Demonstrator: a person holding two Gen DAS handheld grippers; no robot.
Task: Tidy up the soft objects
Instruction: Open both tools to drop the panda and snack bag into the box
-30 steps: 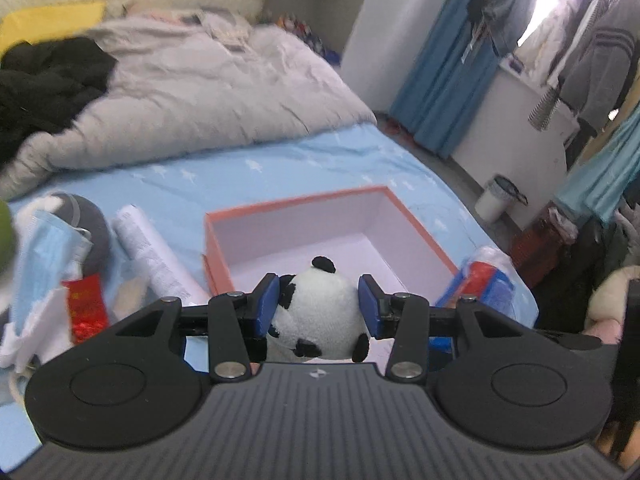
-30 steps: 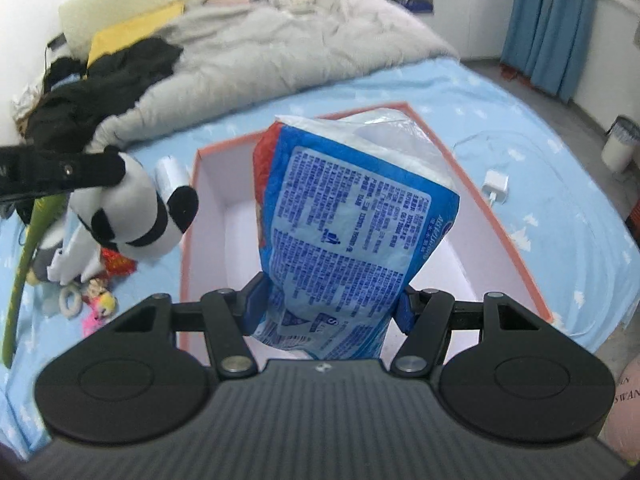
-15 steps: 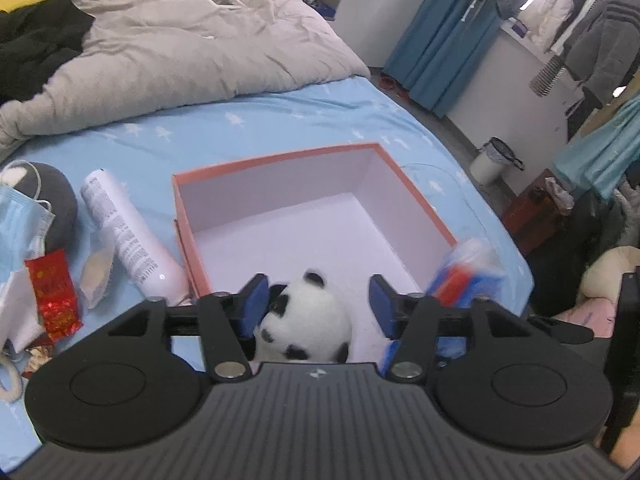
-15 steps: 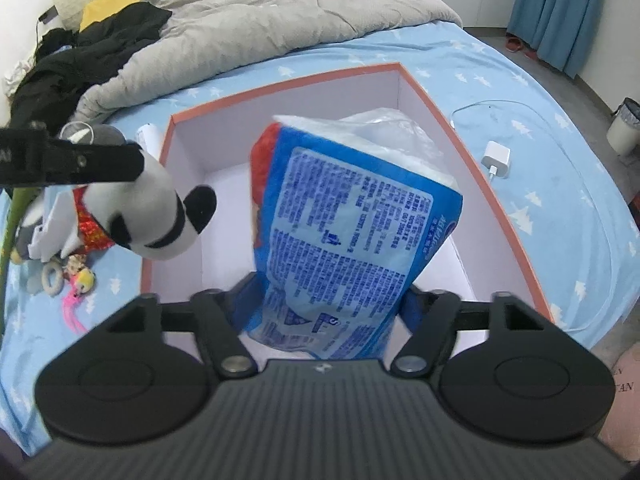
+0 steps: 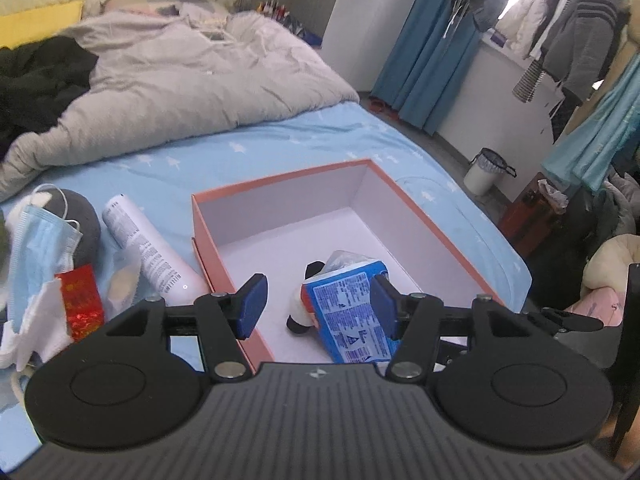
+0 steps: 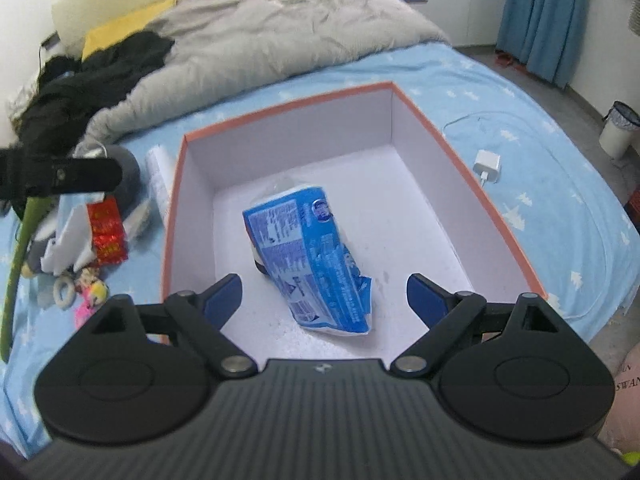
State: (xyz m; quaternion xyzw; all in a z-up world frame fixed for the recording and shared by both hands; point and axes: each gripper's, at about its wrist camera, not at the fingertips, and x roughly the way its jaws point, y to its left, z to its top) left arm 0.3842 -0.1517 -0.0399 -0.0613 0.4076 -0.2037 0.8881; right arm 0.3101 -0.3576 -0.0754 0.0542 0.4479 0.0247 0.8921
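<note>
An orange box [image 5: 280,178] with a white inside stands on the blue bed sheet. In it lies a blue tissue pack [image 5: 348,316], tilted over a panda plush [image 5: 297,314] that shows only at its left edge. My left gripper [image 5: 319,306] hovers open above the box's near end, touching neither. In the right wrist view the pack [image 6: 308,256] rests on the box [image 6: 288,100] floor. My right gripper [image 6: 324,294] hangs above it. Its jaws are opening and stand well apart from the pack. The panda is almost wholly hidden there.
Left of the box lie a white tube [image 5: 152,252], a blue face mask [image 5: 36,240], a red packet [image 5: 80,304] and small toys [image 6: 92,292]. A grey duvet [image 5: 192,76] and black clothes [image 6: 100,72] fill the bed's far end. A white charger [image 6: 488,162] lies right of the box.
Both grippers let go. The panda dropped from the left jaws and the tissue pack from the right jaws into the box. Both pairs of jaws widened.
</note>
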